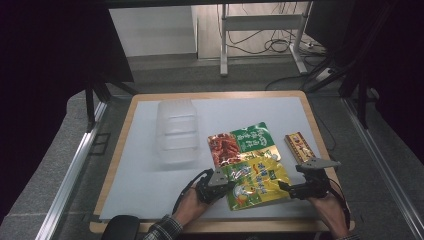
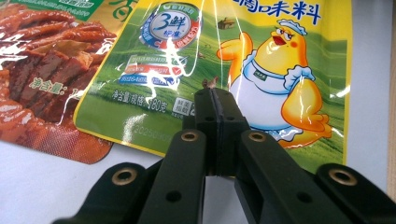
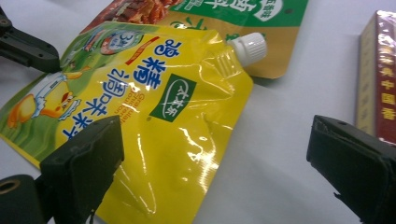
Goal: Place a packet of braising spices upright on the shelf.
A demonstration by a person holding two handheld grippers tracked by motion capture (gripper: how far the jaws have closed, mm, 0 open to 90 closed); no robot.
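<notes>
- The yellow spouted pouch lay flat and glossy near the front edge of the white tabletop, its ribbed white screw cap resting over a red-and-green foil packet.
- I saw my left gripper pressed together with nothing between its jaws, tips just over the pouch's chicken print.
- My right gripper stood spread wide, one jaw over the pouch's crinkled corner.
- A slim red-and-gold box lay just right; a clear ribbed plastic container sat farther back.

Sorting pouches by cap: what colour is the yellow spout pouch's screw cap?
White cap, clearest in the right gripper view.
</notes>
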